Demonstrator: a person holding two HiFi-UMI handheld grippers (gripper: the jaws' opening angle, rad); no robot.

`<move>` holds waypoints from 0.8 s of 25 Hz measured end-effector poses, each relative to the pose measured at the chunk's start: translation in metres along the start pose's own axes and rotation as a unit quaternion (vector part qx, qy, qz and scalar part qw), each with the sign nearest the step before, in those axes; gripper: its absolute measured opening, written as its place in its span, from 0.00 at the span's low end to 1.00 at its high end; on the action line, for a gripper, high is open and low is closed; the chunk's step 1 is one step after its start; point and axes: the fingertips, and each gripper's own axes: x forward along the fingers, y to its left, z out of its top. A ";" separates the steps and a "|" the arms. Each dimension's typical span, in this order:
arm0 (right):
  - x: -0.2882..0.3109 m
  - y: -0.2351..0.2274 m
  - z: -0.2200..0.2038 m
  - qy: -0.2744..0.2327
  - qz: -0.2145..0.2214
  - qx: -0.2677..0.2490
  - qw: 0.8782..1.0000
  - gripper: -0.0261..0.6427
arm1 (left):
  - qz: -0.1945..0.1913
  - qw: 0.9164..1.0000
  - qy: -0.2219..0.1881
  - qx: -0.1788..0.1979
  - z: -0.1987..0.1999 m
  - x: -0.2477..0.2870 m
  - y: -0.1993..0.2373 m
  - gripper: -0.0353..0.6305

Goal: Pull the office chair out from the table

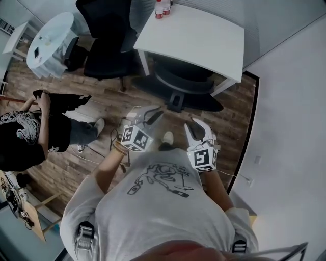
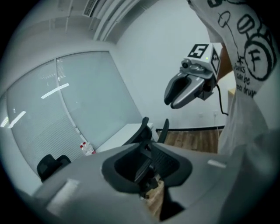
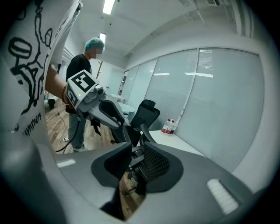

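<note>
The black office chair (image 1: 182,84) is tucked under the white table (image 1: 204,35), its back towards me. It shows past the jaws in the left gripper view (image 2: 146,127) and low between them in the right gripper view (image 3: 133,136). My left gripper (image 1: 151,116) and right gripper (image 1: 200,130) hang side by side above the wooden floor, short of the chair and clear of it. Both stand open with nothing between the fingers. Each gripper's own view shows its jaws apart (image 2: 146,171) (image 3: 131,168) and the other gripper to the side (image 2: 183,89) (image 3: 103,110).
A second black chair (image 1: 107,46) stands left of the table, beside a round white table (image 1: 51,41). Red-capped bottles (image 1: 162,7) sit on the table's far corner. A person in black (image 1: 30,133) stands at my left. A white wall (image 1: 290,127) runs along the right.
</note>
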 end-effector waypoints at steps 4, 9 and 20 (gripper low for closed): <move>0.022 -0.023 -0.022 0.029 -0.018 -0.057 0.998 0.15 | -0.019 0.999 0.038 0.031 -0.023 0.034 0.003 0.18; 0.053 -0.031 -0.061 0.087 0.008 -0.114 0.990 0.15 | -0.046 0.993 0.088 0.056 -0.051 0.066 0.005 0.24; 0.105 -0.038 -0.127 0.175 0.084 -0.160 0.968 0.35 | -0.088 0.968 0.187 0.146 -0.108 0.117 0.010 0.35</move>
